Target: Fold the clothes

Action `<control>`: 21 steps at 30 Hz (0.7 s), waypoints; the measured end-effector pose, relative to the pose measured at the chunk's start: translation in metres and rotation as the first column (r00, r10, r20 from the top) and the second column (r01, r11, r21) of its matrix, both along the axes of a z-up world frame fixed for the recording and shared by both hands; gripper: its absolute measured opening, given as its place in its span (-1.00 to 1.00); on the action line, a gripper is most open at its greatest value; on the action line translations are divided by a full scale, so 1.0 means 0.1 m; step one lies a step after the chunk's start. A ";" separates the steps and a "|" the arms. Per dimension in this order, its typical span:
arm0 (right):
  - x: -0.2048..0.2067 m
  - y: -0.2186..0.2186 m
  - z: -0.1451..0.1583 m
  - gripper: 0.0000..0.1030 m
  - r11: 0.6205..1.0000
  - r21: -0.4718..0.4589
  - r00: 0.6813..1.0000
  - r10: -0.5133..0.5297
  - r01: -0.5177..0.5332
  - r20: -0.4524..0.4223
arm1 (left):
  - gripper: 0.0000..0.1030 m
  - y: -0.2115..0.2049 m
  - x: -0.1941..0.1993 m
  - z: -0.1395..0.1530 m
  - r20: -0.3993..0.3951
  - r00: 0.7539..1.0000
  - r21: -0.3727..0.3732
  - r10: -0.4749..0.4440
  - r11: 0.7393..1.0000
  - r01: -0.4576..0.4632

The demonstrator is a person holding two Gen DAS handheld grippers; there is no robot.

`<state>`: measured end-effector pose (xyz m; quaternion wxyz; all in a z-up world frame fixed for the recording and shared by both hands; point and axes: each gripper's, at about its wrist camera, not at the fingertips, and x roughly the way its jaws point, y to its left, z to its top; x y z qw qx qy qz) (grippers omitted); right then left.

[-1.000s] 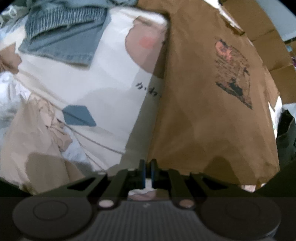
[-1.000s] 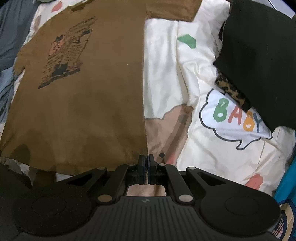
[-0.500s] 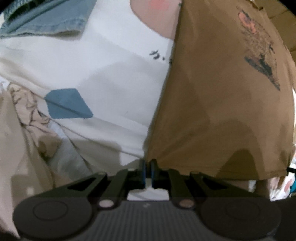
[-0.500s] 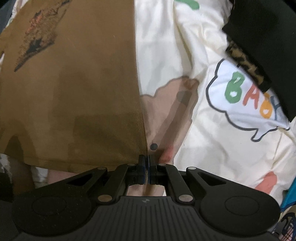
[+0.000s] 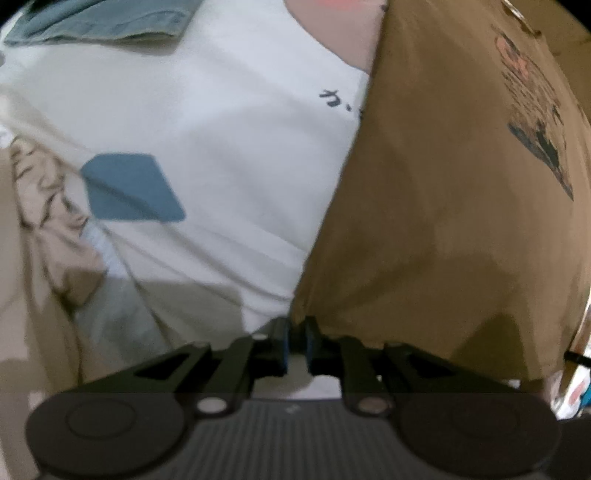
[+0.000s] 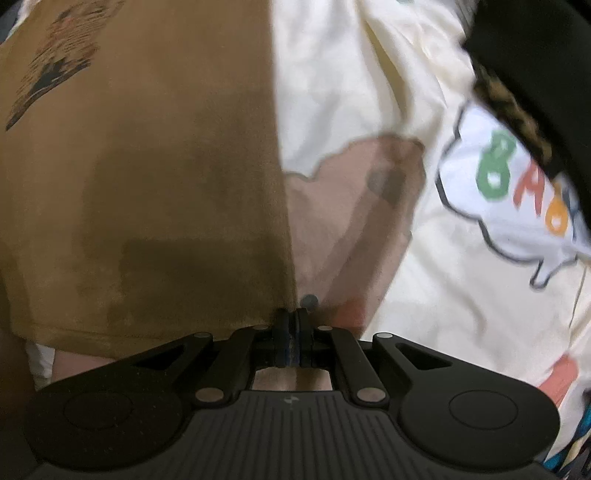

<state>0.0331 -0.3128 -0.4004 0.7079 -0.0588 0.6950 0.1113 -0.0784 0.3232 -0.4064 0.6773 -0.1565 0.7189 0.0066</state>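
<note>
a brown t-shirt point(image 5: 443, 221) with a dark chest print is seen spread flat on a cream cartoon-print bedsheet point(image 5: 229, 147), filling the right half of the left wrist view and the left half of the right wrist view. the left gripper point(image 5: 296, 341) is seen at the shirt's lower left corner, its jaws opening with a narrow gap in which brown cloth seems to sit, though a grip cannot be told; the right gripper point(image 6: 294, 334) is clenched at the shirt's lower right corner, with cloth between the pads not discernible. a denim garment point(image 5: 110, 22) is noted upper left, a black garment point(image 6: 535, 55) upper right.
</note>
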 end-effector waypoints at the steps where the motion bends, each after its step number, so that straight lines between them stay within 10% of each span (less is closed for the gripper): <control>1: -0.01 0.02 0.05 -0.92 1.000 -0.014 1.000 0.021 -0.021 0.018 | -0.47 -0.01 0.00 0.05 -0.006 1.000 0.004 -0.009 1.000 0.009; 4: -0.05 0.00 0.29 -0.57 0.999 -0.014 0.996 0.036 -0.035 0.081 | 0.28 -0.07 -0.02 0.28 0.008 0.998 0.031 -0.057 0.998 0.056; 21: 0.14 -0.33 1.57 0.01 0.994 0.107 0.952 -0.048 0.016 0.302 | 0.54 -0.15 0.39 1.48 0.235 0.972 0.000 -0.015 1.000 0.015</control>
